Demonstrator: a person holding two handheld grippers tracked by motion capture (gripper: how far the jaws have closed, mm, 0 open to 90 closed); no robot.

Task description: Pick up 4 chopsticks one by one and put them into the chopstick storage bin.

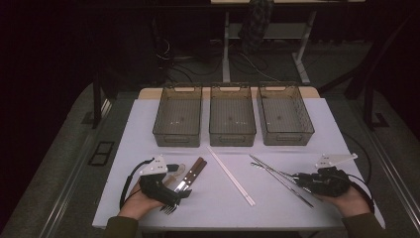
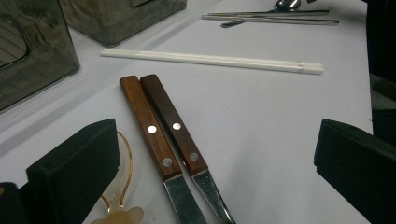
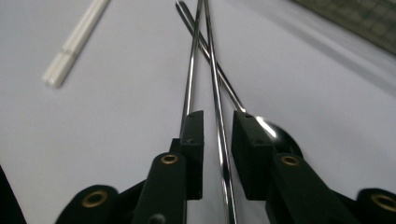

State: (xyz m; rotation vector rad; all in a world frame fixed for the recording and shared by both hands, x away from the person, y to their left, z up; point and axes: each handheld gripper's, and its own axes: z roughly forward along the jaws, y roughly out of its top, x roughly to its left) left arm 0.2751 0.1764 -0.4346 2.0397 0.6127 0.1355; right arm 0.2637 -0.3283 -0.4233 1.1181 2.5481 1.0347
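No readable writing shows on anything. Near the white table's (image 1: 148, 119) front edge, the left gripper (image 1: 171, 191) stands wide open over two wooden-handled steel knives (image 2: 170, 135). The right gripper (image 3: 217, 144), jaws narrowly apart, straddles one thin metal chopstick (image 3: 219, 140); whether it grips is unclear. White chopsticks (image 1: 230, 176) lie mid-table with open surface around. Three smoky translucent plastic bins (image 1: 233, 116) line the far edge.

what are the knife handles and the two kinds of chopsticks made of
Knife handles: apparently wood, reddish-brown with visible grain and metal rivets. White chopsticks: matte white, likely plastic, though not certain. Thin chopsticks: probably steel, shiny and reflective.
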